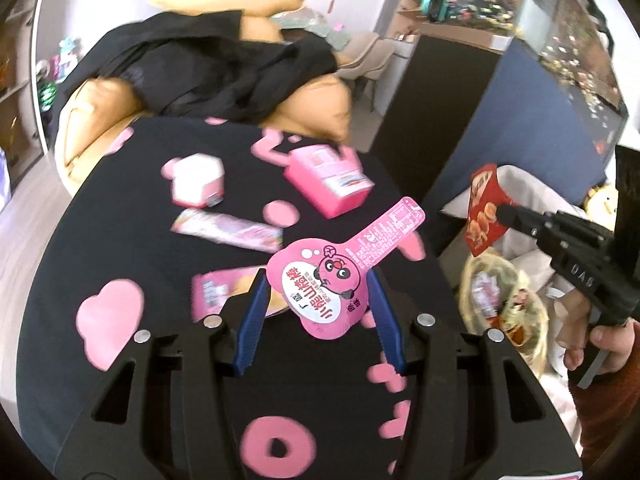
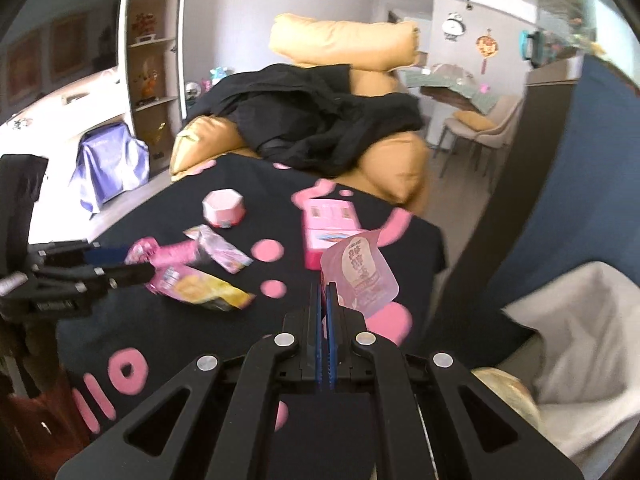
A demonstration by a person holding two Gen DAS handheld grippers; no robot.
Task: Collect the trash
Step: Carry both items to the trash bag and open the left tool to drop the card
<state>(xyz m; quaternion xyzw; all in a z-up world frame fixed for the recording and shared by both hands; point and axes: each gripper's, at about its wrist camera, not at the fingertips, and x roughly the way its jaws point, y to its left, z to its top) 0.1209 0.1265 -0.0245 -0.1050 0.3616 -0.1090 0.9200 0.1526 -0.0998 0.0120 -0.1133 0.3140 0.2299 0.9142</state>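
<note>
- my left hand-held gripper [image 1: 316, 280] is part open, its blue fingers [image 1: 252, 320] clamped on either side of a pink lid [image 1: 320, 284] with a cartoon face and a long tab; the lid is lifted above the worktop [image 1: 160, 280].
- my right hand-held gripper [image 2: 325, 292] is pinched almost fully together on a thin wrapper [image 2: 358, 276], which looks pale and translucent from its own camera and red with food pictures [image 1: 484, 212] from the left camera.
- landmark: the pink box [image 1: 328, 180] lying on the black, pink-patterned worktop.
- left of the box sits a pink-and-white tub [image 1: 196, 180], apart from it.
- nearer me than the box, and left of it, lies a long pink packet [image 1: 228, 228]; closer still there is a pink-and-yellow packet [image 2: 200, 284], just beside the left gripper's tip.
- right of the box, off the worktop's edge, stands a bin with a white liner [image 2: 580, 320], and trash shows inside it [image 1: 504, 304].
- the wrapper hangs between the box and the bin, above the worktop's right edge.
- beyond the box is an orange sofa [image 2: 400, 168] with black clothing [image 2: 320, 120] heaped on it.
- a person's hand [image 1: 596, 320] grips the right gripper's handle.
</note>
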